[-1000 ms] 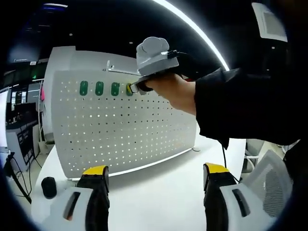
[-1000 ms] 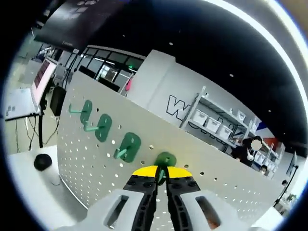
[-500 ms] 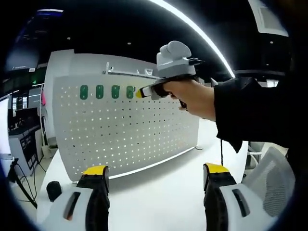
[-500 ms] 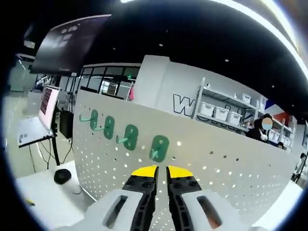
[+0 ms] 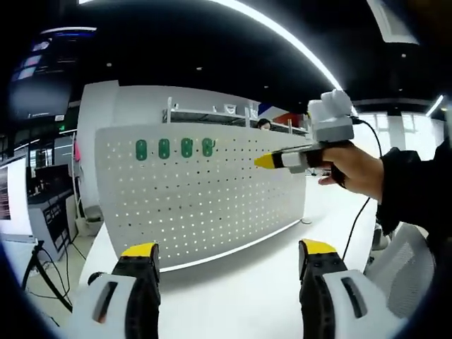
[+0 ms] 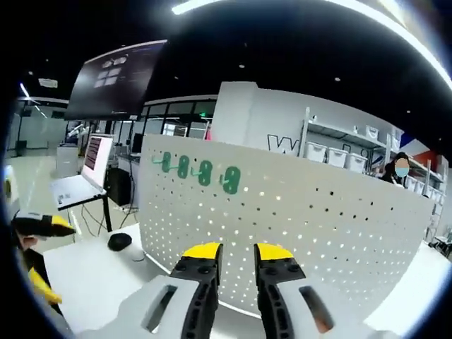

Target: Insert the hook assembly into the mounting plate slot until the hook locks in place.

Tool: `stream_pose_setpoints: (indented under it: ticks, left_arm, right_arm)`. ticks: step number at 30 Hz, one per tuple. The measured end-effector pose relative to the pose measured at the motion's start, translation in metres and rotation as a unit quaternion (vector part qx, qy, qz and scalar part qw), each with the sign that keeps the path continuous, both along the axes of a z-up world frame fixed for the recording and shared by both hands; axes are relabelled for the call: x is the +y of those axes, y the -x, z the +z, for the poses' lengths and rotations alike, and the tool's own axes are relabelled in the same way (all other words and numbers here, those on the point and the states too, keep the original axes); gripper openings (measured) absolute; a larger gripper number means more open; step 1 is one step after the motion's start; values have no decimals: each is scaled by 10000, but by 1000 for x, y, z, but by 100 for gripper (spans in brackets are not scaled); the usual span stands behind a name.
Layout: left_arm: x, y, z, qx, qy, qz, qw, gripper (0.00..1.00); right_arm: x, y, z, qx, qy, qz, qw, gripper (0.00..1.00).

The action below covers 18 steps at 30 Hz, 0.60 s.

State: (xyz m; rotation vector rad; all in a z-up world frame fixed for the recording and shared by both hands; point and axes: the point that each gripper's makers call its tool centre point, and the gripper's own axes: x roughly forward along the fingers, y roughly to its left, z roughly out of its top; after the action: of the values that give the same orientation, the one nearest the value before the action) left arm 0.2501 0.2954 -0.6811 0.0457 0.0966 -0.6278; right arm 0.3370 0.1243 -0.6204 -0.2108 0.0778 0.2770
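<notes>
Right hand-held gripper (image 5: 263,162) now clear of pegboard (image 5: 212,212) edge.

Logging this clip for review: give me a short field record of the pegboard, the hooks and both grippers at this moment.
mounting plate: white perforated pegboard standing upright on a white table
hooks: four green hooks in a row near the board's top edge, all seated in it
left gripper: jaws wide apart, empty, above the table facing the board
right gripper: held in a hand, jaws slightly apart, empty, clear of the board
other: dark round object on the table beside the board
</notes>
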Motion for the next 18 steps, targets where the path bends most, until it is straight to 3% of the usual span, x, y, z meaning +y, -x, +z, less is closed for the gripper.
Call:
stream_pose_setpoints:
  ticks: [13, 18]
  left_arm:
    - [19, 14, 12, -24, 80, 340, 9994, 84]
    - [23, 20, 14, 2, 116, 404, 9991, 84]
  right_arm:
    - [-4, 87, -18, 211, -254, 580, 9978, 30]
    - [-10, 111, -20, 248, -397, 651, 9968, 35]
